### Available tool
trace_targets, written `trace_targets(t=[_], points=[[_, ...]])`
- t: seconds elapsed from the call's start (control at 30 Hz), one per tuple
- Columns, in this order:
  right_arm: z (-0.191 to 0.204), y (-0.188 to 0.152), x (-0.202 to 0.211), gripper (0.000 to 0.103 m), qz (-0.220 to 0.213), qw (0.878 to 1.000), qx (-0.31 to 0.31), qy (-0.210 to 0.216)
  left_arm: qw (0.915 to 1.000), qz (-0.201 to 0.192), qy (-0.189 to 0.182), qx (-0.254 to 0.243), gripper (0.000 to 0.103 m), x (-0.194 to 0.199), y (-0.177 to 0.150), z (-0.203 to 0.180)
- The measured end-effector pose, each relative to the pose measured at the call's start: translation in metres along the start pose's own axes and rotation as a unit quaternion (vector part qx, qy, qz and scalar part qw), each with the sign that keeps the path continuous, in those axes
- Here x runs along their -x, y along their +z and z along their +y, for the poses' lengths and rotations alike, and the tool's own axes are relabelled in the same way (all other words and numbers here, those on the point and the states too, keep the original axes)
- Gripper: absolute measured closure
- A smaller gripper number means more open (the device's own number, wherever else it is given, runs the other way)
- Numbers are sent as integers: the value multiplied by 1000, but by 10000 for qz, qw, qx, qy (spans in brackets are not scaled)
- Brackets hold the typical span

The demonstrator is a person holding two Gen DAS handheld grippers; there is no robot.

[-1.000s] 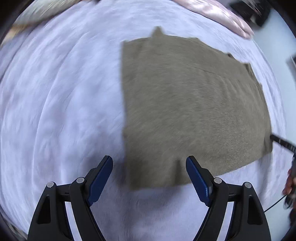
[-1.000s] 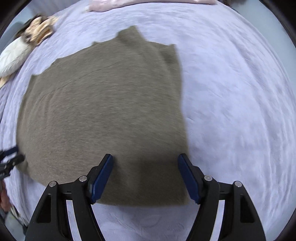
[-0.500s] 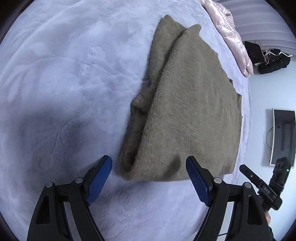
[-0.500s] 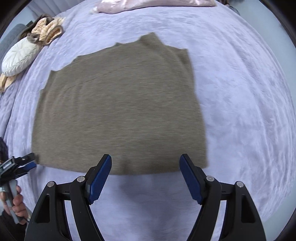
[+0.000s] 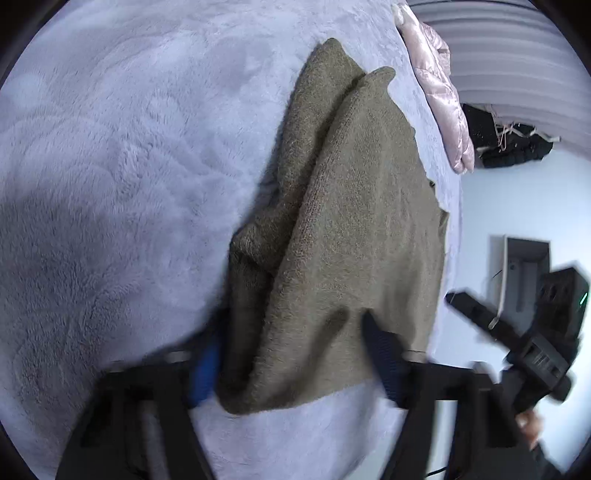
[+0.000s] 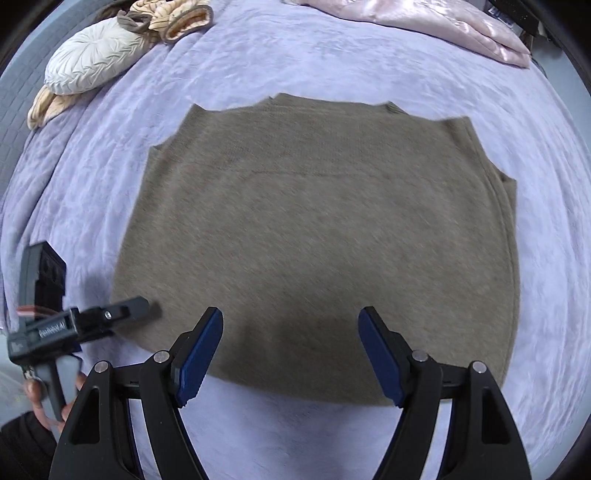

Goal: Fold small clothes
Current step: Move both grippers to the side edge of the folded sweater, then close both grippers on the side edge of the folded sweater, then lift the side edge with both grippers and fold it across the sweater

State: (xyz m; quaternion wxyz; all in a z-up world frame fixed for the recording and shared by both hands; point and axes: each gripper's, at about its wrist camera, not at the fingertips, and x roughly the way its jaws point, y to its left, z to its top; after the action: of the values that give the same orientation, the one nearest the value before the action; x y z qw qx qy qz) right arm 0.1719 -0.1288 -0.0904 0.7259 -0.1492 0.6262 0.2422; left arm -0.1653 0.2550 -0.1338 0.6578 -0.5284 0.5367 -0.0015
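**A:** Knitwear first: where does your olive-brown sweater vest (image 6: 317, 236) lie?

**B:** It lies spread flat on the lavender plush blanket (image 6: 332, 62) that covers the bed. From your right wrist camera, its hem is nearest you and its neckline and armholes point away, toward a pink satin quilt (image 6: 436, 22) at the far edge.

**A:** What is your left gripper (image 5: 295, 358) doing?

**B:** It sits at the vest's near left corner. Its blue-padded jaws are closing, blurred by motion, with the corner of the knit (image 5: 332, 258) between them. The fabric bunches into a raised ridge running away from the jaws. The pads look about to meet the cloth, but the blur stops me telling whether they are pressing on it.

**A:** And your right gripper (image 6: 291, 350)?

**B:** Released. Its jaws stand wide apart over the middle of the hem, with the knit beneath them and nothing pinched. In the left wrist view the same tool (image 5: 517, 332) appears at the right edge, beside the vest and apart from it.

**A:** Anything else on the bed?

**B:** A round white pleated cushion (image 6: 92, 66) rests at the far left, with a beige frilled fabric item (image 6: 177, 18) just beside it. Your left hand (image 6: 40, 398), in a dark sleeve, shows at the lower left, wrapped around the grey handle of its gripper.
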Motion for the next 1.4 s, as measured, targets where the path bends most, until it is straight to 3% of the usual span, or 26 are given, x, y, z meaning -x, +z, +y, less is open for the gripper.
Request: trace_targets(t=[0.17,0.23,0.43,0.67,0.83,0.87,0.9,0.97,1.0,1.17,1.4], points=[[39,44,-18,24,135,9994,222,236,9999,-54,90,-131,72,2,-3,-4],[56,63,-25,24,226,9985,330,360,9997,-106,126,-203,81,3,-4,-10],[119,116,-62,24,583,9961,464,477,9967,-275,568,-507,82,2,-9,-33],[166,151,-114,23,1246,9910,482,-60,9935,-349,765,-764,82,-6,-10,-49],[187,156,-146,14,1694,9815,655,-608,9904,-414,935,-933,85,-4,-15,-61],[192,155,-148,18,1694,9795,825,-714,9894,-441,962,-991,85,-4,-16,-67],[197,154,-146,42,1601,9790,1002,-766,9884,-484,975,-1061,86,-1,-19,-73],[199,152,-136,74,1425,9780,1249,-869,9859,-551,1023,-1207,86,4,-26,-81],[193,151,-130,84,1388,9799,1240,-723,9841,-575,1078,-1292,86,4,-29,-89],[155,151,-94,86,1140,9872,1108,80,9774,-558,1230,-1626,87,-2,-41,-121],[134,153,-61,87,869,9872,1179,624,9700,-506,1545,-1806,87,-5,-48,-155]])
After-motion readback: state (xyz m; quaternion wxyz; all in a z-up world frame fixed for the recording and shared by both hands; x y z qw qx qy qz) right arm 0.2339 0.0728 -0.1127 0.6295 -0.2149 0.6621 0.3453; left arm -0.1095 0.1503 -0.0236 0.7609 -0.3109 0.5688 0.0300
